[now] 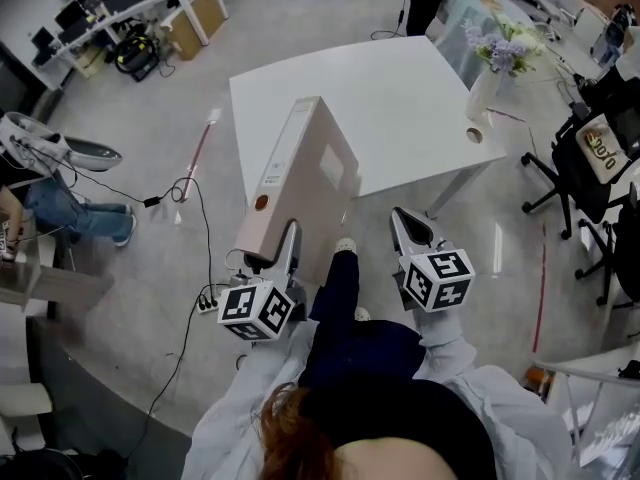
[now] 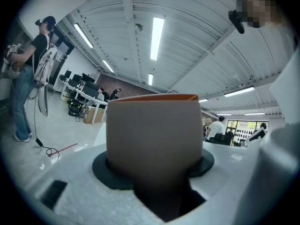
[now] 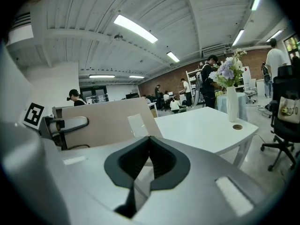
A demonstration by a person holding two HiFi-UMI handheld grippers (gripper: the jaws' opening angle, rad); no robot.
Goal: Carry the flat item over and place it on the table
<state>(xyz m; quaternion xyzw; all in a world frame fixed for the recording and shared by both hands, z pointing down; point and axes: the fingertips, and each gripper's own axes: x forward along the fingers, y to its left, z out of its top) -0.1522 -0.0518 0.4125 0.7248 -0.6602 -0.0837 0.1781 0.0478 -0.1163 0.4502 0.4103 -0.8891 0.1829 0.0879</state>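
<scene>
A pale pink-beige binder (image 1: 300, 178) is tilted in the air, its top over the near left corner of the white table (image 1: 400, 98). My left gripper (image 1: 276, 256) is shut on the binder's lower end. In the left gripper view the binder's (image 2: 154, 135) spine fills the space between the jaws, and both pads press on it. My right gripper (image 1: 410, 230) hangs to the right of the binder, near the table's front edge, shut and empty. In the right gripper view the pads (image 3: 161, 165) meet, with the binder (image 3: 105, 121) at the left and the table (image 3: 206, 125) ahead.
A white vase with lilac flowers (image 1: 486, 86) stands at the table's right edge beside a round hole (image 1: 474, 135). Black office chairs (image 1: 590, 158) stand to the right. Cables and a power strip (image 1: 205, 303) lie on the floor at the left. My legs (image 1: 340, 288) show between the grippers.
</scene>
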